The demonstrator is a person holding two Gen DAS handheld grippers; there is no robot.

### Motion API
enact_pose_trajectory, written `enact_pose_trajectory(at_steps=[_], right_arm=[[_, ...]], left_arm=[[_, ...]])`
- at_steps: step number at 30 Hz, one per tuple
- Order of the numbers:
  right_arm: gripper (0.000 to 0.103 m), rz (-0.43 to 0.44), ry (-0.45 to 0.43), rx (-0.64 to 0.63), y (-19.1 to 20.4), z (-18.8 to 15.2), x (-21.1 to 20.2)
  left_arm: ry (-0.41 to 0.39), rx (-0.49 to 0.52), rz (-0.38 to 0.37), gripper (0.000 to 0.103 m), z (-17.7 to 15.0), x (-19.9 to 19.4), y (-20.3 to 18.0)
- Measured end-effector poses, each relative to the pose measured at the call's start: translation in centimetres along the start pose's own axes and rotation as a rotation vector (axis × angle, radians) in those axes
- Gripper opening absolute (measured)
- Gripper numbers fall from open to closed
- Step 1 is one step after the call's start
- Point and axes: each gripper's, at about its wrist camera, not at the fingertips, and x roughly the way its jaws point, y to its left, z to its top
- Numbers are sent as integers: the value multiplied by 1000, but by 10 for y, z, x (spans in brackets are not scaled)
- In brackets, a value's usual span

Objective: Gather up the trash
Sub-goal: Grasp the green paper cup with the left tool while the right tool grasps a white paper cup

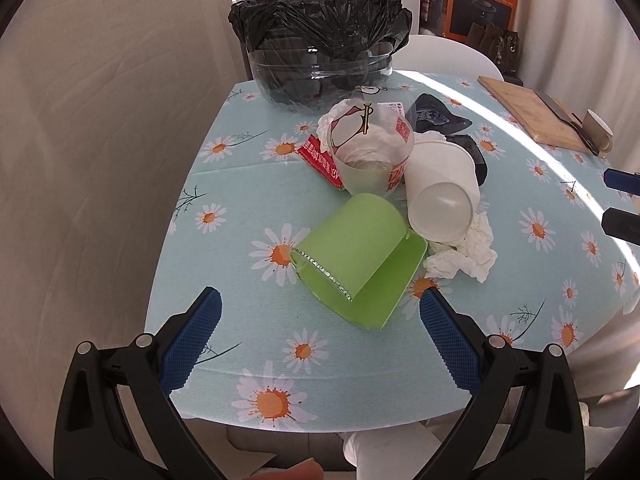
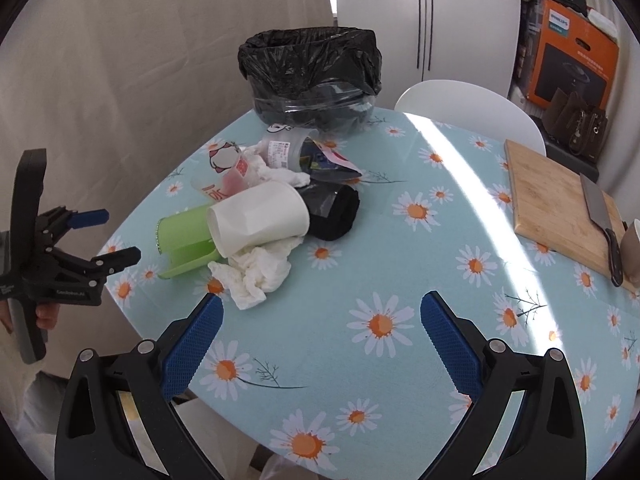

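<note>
- Left gripper [image 1: 320,304]: jaws spread wide, holding nothing, above the near table edge, just short of the green carton [image 1: 356,264].
- Green carton: lies on its side on the daisy tablecloth [image 2: 400,240], open flap towards the left gripper.
- Clear printed cup [image 1: 370,148]: lies tipped behind the carton, beside a red wrapper [image 1: 318,158].
- White paper cup [image 2: 260,216]: on its side, touching the carton, resting against crumpled tissue [image 2: 256,276].
- Black packet [image 2: 334,210]: just behind the white cup.
- Bin with black liner [image 2: 312,76]: stands at the far table edge, behind the litter.
- Right gripper [image 2: 320,320]: jaws released wide, empty, over bare cloth.
- Cutting board [image 2: 560,216] with cleaver [image 2: 600,216]: far right, well apart from the litter.
</note>
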Motion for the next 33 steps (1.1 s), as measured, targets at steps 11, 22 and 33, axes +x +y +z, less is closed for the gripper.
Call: enact_pose_trajectory(at_steps=[11,22,33], right_arm=[[94,23,68,141,19,28,44],[94,-41,136,340,35,50,101],[43,194,211,673,7,43,143]], left_arm=[[54,170,-213,97,36,60,15],[142,364,-431,97,43,103,17],[194,417,-557,72,42,116,13]])
